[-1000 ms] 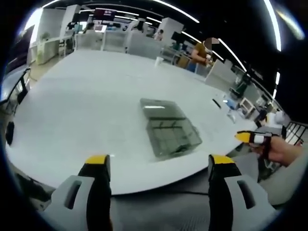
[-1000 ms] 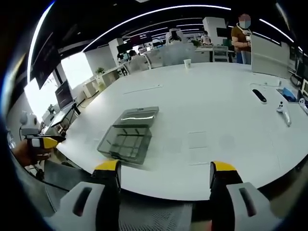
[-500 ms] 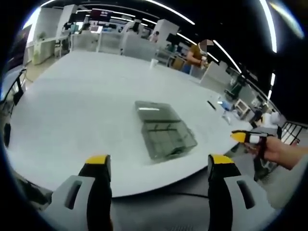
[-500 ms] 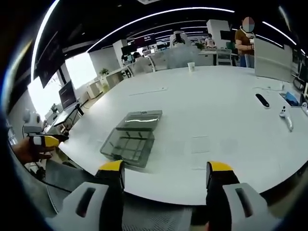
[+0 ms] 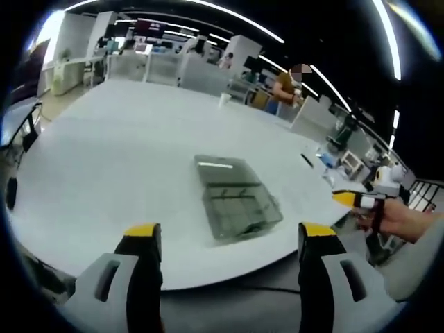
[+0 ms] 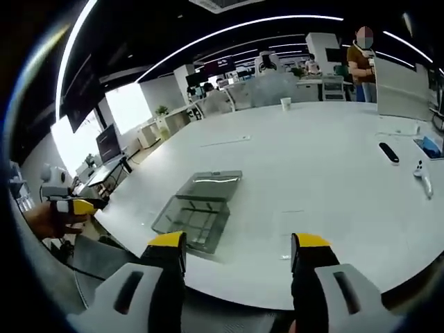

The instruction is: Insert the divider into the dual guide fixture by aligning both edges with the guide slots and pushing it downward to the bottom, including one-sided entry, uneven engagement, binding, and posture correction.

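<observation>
Both jaws spread on left gripper (image 5: 223, 239) and right gripper (image 6: 238, 250), holding nothing; clear guide fixture (image 5: 234, 199) at 12 o'clock on white surface (image 5: 104, 152).

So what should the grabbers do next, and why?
Probably bring both closer to the clear box on the white table. The left gripper and right gripper are open, empty, and short of the box, back by the table's near edge.

The left gripper (image 5: 226, 239) has two black jaws with yellow tips and pale grey slotted housings at the frame's bottom; the right gripper (image 6: 239, 251) looks identical.
</observation>
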Action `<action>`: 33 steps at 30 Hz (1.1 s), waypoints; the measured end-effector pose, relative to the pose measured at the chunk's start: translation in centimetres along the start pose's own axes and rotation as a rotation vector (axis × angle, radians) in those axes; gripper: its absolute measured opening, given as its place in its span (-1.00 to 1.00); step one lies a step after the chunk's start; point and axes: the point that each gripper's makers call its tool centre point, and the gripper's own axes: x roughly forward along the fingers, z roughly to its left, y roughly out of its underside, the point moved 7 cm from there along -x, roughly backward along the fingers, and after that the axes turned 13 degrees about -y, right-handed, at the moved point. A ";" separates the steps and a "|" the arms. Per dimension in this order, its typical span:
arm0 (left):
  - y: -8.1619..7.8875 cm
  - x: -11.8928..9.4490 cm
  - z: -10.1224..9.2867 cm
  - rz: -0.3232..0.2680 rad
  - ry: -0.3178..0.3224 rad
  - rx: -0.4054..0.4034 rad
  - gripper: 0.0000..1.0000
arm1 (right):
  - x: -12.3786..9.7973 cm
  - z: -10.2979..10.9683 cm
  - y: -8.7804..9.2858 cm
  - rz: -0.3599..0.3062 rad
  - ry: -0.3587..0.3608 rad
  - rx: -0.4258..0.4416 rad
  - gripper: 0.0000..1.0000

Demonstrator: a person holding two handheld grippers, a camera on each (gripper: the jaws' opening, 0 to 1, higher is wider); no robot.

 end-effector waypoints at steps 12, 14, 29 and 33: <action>-0.3 0.3 -2.2 -0.008 0.000 0.018 0.56 | 1.1 -2.5 -0.1 0.008 -0.052 0.010 0.16; -0.5 0.5 -2.5 -0.011 -0.002 0.024 0.56 | 1.3 -2.7 -0.1 0.010 -0.056 0.002 0.16; -0.5 1.3 -2.5 0.007 0.009 0.043 0.55 | 2.5 -4.1 -0.3 0.049 -0.058 0.003 0.14; -0.7 2.0 -2.1 0.011 0.027 0.049 0.55 | 2.7 -4.2 -0.4 0.055 -0.040 0.011 0.14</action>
